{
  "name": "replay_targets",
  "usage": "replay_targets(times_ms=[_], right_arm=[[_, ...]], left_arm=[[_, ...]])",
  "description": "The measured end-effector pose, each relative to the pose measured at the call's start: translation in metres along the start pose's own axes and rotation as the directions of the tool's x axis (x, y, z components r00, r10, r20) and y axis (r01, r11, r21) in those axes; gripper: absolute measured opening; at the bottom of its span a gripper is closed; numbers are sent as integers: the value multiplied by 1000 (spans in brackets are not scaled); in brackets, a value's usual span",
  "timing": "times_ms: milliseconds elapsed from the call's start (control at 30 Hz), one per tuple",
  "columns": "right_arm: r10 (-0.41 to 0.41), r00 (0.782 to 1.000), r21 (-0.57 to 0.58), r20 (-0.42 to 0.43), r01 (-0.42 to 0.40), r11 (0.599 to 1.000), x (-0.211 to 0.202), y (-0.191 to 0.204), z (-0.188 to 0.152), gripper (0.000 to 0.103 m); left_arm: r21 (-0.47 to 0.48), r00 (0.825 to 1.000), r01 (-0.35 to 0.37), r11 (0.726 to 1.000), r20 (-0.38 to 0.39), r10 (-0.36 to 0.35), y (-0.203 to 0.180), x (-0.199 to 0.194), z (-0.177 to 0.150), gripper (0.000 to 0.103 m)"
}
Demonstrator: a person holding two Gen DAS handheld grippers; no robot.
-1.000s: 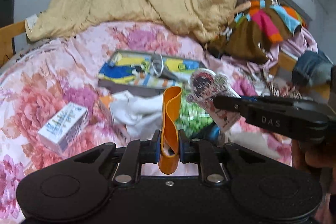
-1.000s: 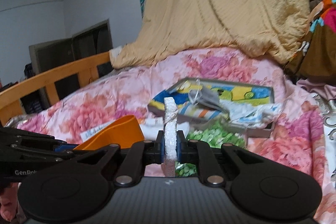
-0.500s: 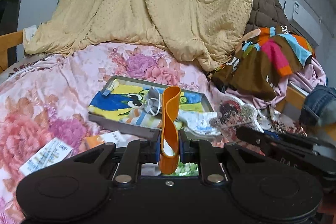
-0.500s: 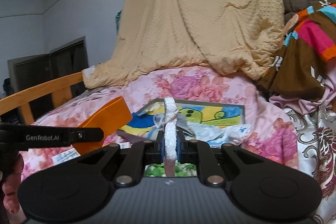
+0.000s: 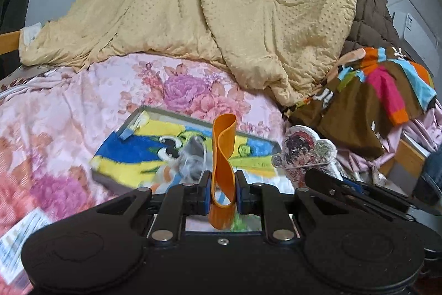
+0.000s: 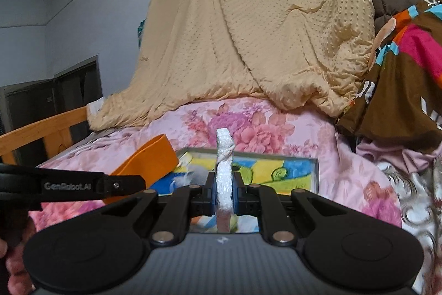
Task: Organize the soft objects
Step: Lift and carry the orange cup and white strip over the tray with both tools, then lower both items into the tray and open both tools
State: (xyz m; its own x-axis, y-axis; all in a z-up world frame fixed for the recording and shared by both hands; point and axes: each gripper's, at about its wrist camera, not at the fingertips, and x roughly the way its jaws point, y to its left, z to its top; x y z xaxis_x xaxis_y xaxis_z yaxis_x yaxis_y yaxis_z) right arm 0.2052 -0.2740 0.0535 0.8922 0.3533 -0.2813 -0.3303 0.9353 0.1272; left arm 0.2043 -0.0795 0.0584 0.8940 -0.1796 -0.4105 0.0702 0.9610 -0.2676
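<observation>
Left wrist view: your left gripper (image 5: pixel 223 191) clamps 1 floppy orange band (image 5: pixel 223 156) low, right gripper (image 6: pixel 224 191) pinches 1 light foam cutout (image 6: pixel 224 170) edgewise.

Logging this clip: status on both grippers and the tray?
Left gripper shut on orange band. Right gripper shut on white foam piece. Tray ahead on the bed, already holding towel and clutter.
</observation>
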Motion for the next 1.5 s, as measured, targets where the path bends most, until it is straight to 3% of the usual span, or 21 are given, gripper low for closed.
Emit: replay_targets(times_ms=[267,567,800,1267,1500], right_arm=[[-64,998,54,0,64,997,47,-32,11,12],[-61,994,164,-90,75,984,82,-68,0,12],[-104,984,80,-144,116,990,96,-65,-7,12],[-70,979,98,-191,90,991,109,-63,-14,13],[-43,979,107,-202,65,992,113,-61,-17,22]], left_arm=[[52,1000,21,998,9,-21,-14,57,24,19],[50,998,53,997,-49,-50,-25,110,15,19],[47,992,27,999,-125,-21,-28,142,8,19],[-14,981,-22,1000,-192,19,-8,159,3,22],[-31,981,-32,999,-194,26,-2,157,-2,28]])
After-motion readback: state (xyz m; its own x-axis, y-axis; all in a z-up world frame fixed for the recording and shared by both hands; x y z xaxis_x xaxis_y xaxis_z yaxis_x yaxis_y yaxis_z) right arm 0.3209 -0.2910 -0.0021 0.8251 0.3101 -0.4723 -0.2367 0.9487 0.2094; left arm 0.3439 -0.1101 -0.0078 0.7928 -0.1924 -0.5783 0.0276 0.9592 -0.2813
